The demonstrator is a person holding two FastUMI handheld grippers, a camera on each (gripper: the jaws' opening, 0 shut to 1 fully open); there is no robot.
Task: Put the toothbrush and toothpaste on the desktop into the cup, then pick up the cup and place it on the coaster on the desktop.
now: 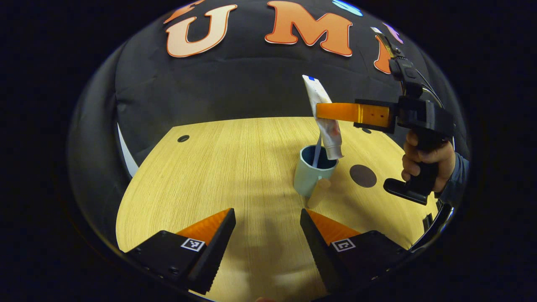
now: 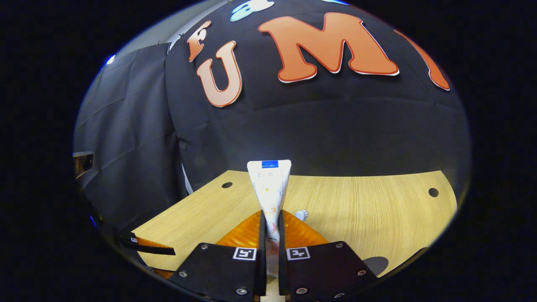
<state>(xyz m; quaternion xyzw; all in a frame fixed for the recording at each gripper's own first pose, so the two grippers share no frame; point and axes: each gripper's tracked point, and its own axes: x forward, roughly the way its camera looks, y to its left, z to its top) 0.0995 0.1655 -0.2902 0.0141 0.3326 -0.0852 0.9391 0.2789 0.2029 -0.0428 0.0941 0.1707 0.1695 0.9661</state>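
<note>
A pale teal cup (image 1: 312, 173) stands on the wooden desktop (image 1: 235, 159), with a thin toothbrush handle (image 1: 319, 147) leaning inside it. The right gripper (image 1: 324, 112) is shut on a white toothpaste tube (image 1: 331, 132) that hangs upright, its lower end at the cup's rim. In the right gripper view the tube (image 2: 269, 186) rises between my right gripper's (image 2: 270, 218) closed fingers, and the toothbrush tip (image 2: 302, 215) peeks beside them. My left gripper (image 1: 267, 214) stands open near the front edge, short of the cup. A dark round coaster (image 1: 363, 175) lies just right of the cup.
A hand (image 1: 423, 161) holds the right gripper's handle at the right of the left gripper view. Small round holes (image 1: 183, 138) mark the desktop. The left gripper (image 2: 144, 248) appears low at the left of the right gripper view, and the coaster (image 2: 375, 264) at lower right.
</note>
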